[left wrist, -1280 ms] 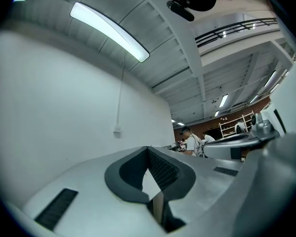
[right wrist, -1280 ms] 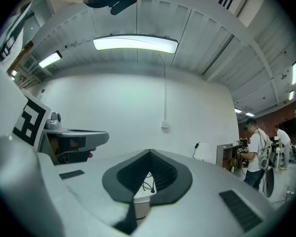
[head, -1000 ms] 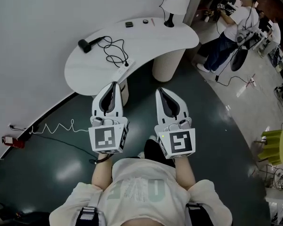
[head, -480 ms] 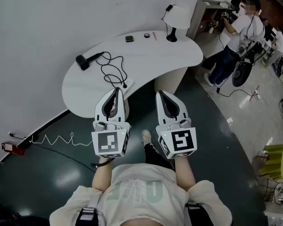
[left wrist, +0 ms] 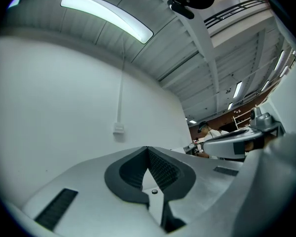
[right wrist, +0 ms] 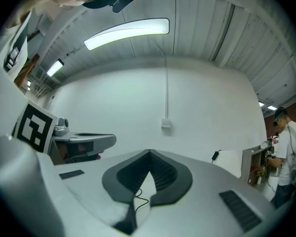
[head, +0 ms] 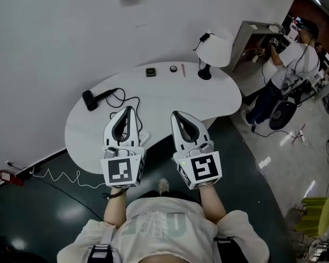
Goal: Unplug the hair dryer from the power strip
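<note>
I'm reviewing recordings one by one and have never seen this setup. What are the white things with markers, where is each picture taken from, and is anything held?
No robot: a person holds a two-jaw gripper in each hand. The head view looks down on the left gripper and right gripper; the marker cubes belong to them. The other two pictures come from cameras on each gripper, looking along its jaws. Both are shut and empty. On the table are a hair dryer, its cord and a lamp.
</note>
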The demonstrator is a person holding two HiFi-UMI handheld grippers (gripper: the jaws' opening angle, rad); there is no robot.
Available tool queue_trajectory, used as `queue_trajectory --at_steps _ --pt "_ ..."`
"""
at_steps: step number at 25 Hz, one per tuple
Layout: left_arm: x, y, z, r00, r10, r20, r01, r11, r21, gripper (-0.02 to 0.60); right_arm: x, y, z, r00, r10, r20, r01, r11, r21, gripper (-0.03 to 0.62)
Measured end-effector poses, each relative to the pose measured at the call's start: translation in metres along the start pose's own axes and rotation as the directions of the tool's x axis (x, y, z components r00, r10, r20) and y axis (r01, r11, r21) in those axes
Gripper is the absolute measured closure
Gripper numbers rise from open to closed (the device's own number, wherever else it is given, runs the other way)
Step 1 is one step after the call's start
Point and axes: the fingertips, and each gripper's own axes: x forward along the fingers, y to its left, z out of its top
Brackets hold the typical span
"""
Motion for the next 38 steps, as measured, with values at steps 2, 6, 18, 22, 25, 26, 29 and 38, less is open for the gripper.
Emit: queue_trajectory --at_steps 2,6,18,22,25,26,29,38 --pt "0.017 0.001 -0.006 1.0 0.009 -0.011 -0.01 1.0 -0.005 0.575 0.014 -0.009 -0.001 1.0 0.02 -0.002 -0.02 1.0 0.001 0.589" --pt "0.041 0.007 -0.02 0.999 0.009 -0.04 -0.01 1.0 -0.017 0.575 0.036 -0.021 -0.004 0.999 0.037 -0.003 -0.037 0.999 0.0 0.59" --pt "0.071 0.037 -0.023 0.998 0.034 -0.056 -0.033 0.999 0.01 0.575 0.078 -0.033 -0.007 0.999 0.044 0.012 -0.045 0.998 0.038 0.589" --pt "0.069 0.049 -0.025 0.995 0.065 -0.08 -0.063 0.998 0.023 0.575 0.094 -0.024 -0.004 0.995 0.092 0.03 -0.094 0.994 0.063 0.59" --pt "0.059 0.064 -0.029 0.99 0.105 -0.094 -0.102 0.994 0.027 0.575 0.107 -0.003 -0.004 0.989 0.145 0.035 -0.147 0.988 0.051 0.59" --pt "0.056 0.067 -0.029 0.989 0.117 -0.092 -0.115 0.993 0.029 0.575 0.111 0.005 -0.004 0.986 0.165 0.036 -0.167 0.985 0.048 0.589" --pt "0.048 0.08 -0.03 0.984 0.156 -0.089 -0.153 0.987 0.039 0.575 0.124 0.025 -0.005 0.973 0.226 0.039 -0.228 0.972 0.049 0.591" --pt "0.022 0.104 -0.062 0.966 0.141 -0.218 -0.147 0.989 -0.011 0.528 0.149 0.063 -0.014 0.939 0.342 0.034 -0.344 0.936 0.075 0.59"
